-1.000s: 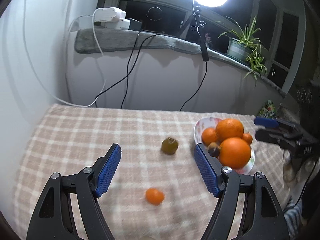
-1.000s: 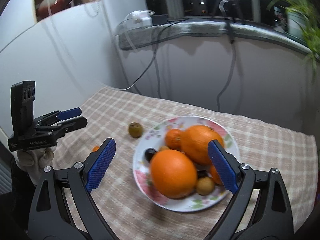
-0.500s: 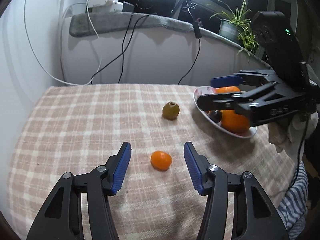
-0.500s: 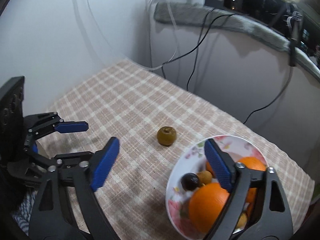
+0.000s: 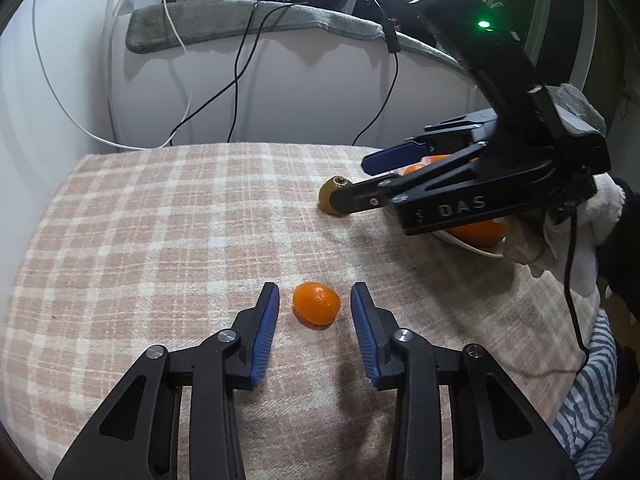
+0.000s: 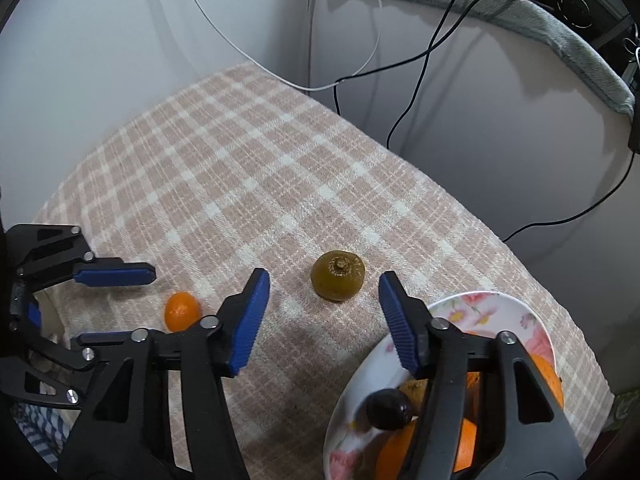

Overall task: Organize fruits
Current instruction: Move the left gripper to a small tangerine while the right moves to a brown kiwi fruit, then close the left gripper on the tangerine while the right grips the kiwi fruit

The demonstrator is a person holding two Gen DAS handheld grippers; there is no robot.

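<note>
Orange and small, the kumquat (image 5: 316,304) lies on the checked cloth (image 5: 160,220) of the worktop, between the left gripper (image 5: 315,312) and its parted jaws, touching neither. Beyond it the right gripper (image 5: 360,178) reaches over the green fruit (image 5: 330,196).

From the right wrist, the right gripper's (image 6: 324,300) jaws stand wide around the green fruit (image 6: 338,275), left of the flowered plate (image 6: 500,312) of oranges (image 6: 468,444).

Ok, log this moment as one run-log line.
left tool: open, straddling small orange fruit | right tool: open, approaching green-brown fruit | plate: holds other fruit | both loose fruits on checked cloth
</note>
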